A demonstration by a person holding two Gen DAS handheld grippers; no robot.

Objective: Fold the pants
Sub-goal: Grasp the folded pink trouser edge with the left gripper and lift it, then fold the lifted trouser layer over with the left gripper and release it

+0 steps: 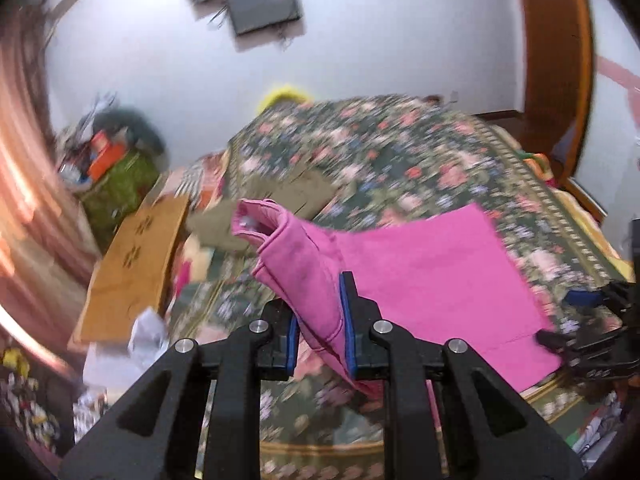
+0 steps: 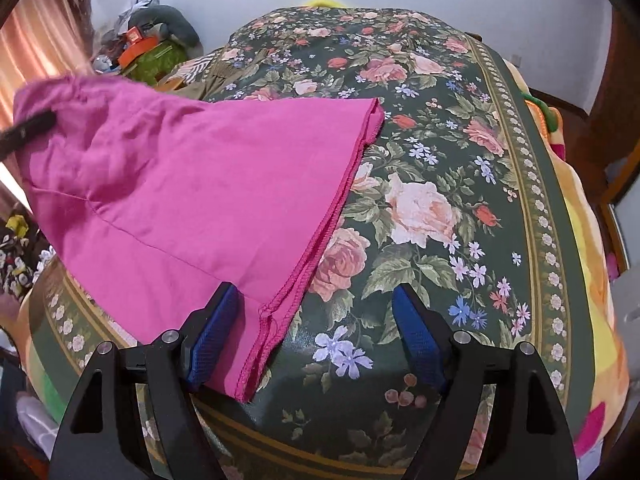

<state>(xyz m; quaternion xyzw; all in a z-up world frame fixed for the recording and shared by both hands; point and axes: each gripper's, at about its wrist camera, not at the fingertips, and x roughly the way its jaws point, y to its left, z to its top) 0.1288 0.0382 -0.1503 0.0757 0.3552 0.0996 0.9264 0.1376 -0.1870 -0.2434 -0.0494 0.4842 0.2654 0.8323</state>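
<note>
**Pink pants lifted for a fold**

Left gripper (image 1: 322, 330) pinches the pants (image 1: 420, 276) at six o'clock, lifting one end off the bedspread (image 1: 400, 160).

Right gripper (image 2: 316, 336) is spread, hem just inside its seven o'clock finger. Next, I judge: pinch that hem.

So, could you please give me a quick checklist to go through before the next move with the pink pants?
1. Left gripper clamped on the bright pink cotton pants: ok.
2. Right gripper gripping the fabric: not ok; jaws wide open, hem corner lying over one blue pad.
3. Pant hem flat on the dark green floral bedspread: ok.
4. Held end lifted off the bed: ok.
5. Legs stacked evenly: cannot tell.
6. Landing area by the folded khaki garment free: cannot tell, blurred.
</note>
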